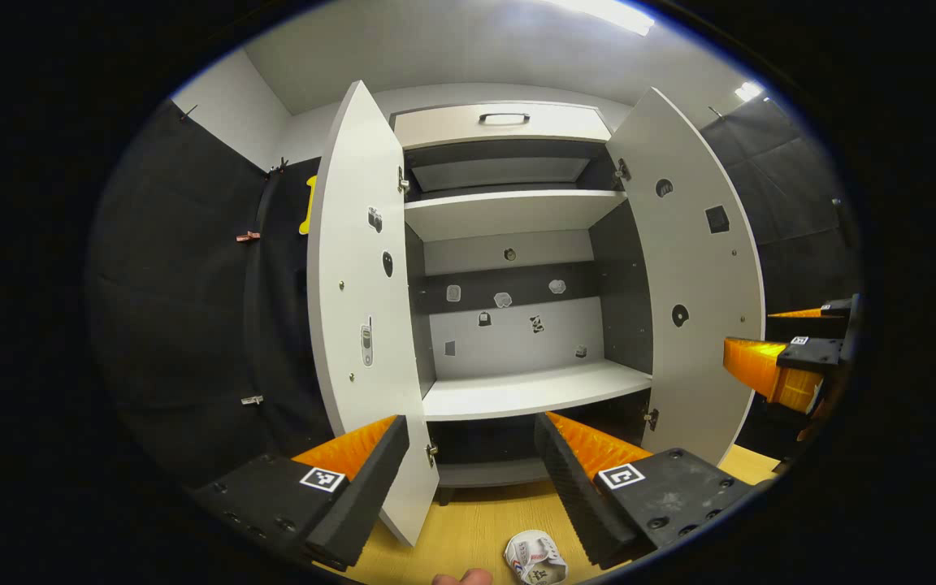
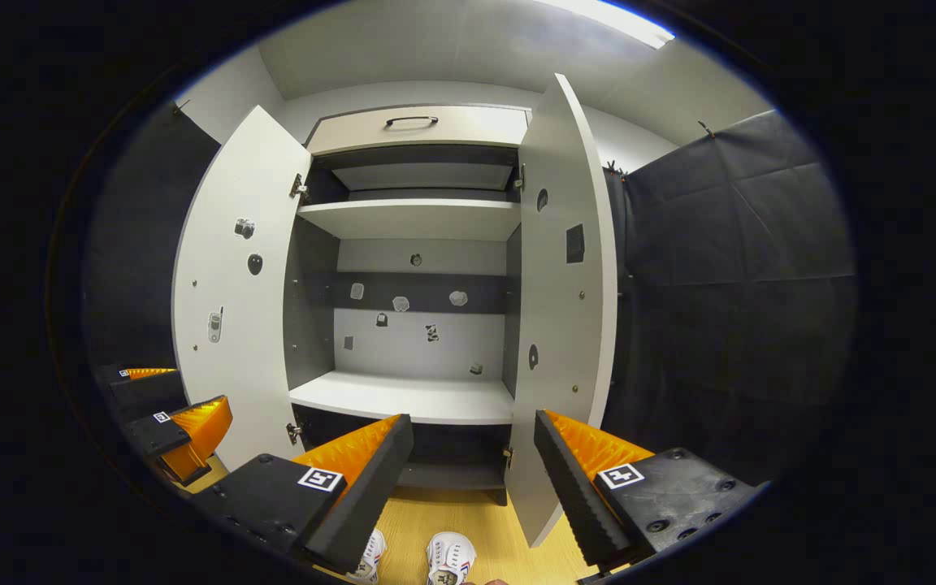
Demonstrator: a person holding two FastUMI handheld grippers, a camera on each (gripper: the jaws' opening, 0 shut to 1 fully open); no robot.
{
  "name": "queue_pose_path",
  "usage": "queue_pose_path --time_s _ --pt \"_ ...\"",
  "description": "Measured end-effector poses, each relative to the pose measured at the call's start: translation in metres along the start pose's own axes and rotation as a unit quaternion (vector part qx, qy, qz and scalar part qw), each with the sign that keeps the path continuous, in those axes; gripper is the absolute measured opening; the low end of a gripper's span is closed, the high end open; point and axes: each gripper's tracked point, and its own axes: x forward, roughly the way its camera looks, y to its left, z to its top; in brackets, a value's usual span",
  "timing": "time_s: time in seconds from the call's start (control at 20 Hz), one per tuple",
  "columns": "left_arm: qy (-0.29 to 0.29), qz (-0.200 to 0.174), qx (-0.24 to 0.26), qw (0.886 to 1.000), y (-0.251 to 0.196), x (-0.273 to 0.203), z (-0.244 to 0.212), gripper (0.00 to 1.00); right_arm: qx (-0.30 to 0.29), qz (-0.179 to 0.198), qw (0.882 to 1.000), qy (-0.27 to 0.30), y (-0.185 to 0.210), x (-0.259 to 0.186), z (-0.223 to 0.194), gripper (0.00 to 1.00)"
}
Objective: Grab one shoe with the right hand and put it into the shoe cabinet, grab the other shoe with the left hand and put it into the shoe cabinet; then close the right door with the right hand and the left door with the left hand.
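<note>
A: On the floor (image 2: 484, 520) before the cabinet (image 2: 415, 219): both shoes (image 2: 449, 558), doors (image 2: 561, 284) swung wide.
B: Grippers?
A: Left gripper (image 1: 472, 479) released, holding nothing. Right gripper (image 2: 472, 479) likewise.

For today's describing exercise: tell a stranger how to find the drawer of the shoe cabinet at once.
Start with the tall pale shoe cabinet, both its doors swung open. Look above the open shelves to the very top, where the drawer sits between the upper ends of the doors. It is the one closed front with a dark bar handle, unlike the open shelves below.
</note>
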Motion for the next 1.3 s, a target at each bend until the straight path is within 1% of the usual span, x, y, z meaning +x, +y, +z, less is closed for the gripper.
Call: queue_pose_path --time_s 0.15,0.25,0.45,0.55,0.7,0.9,1.0,1.15,1.3 --pt "0.0 0.006 -0.003 1.0 0.007 -0.001 -0.002 0.97 0.005 0.009 1.0 0.019 0.009 -0.005 -0.021 0.98" --pt "0.002 0.011 -0.003 1.0 0.012 -0.001 -0.005 0.97 0.011 0.021 0.999 0.037 0.019 -0.01 -0.042 0.98" --pt "0.004 0.02 0.003 1.0 0.021 0.0 -0.01 0.97 0.021 0.057 0.993 0.101 0.042 -0.021 -0.109 0.98" --pt "0.007 0.022 0.007 1.0 0.024 0.002 -0.014 0.97 0.031 0.064 0.988 0.135 0.048 -0.027 -0.146 0.98" --pt "0.013 0.022 0.004 1.0 0.025 0.006 -0.02 0.97 0.057 0.067 0.977 0.192 0.05 -0.035 -0.207 0.98" --pt "0.02 0.017 0.007 1.0 0.023 0.012 -0.031 0.97 0.089 0.066 0.957 0.268 0.049 -0.042 -0.287 0.98" --pt "0.025 0.014 0.009 1.0 0.021 0.014 -0.037 0.97 0.097 0.06 0.947 0.301 0.046 -0.042 -0.325 0.97" --pt "0.038 0.009 0.012 0.999 0.02 0.017 -0.048 0.97 0.115 0.049 0.932 0.341 0.047 -0.039 -0.372 0.97" --pt "0.047 0.007 0.018 0.999 0.022 0.02 -0.058 0.97 0.118 0.041 0.924 0.362 0.051 -0.032 -0.411 0.85"
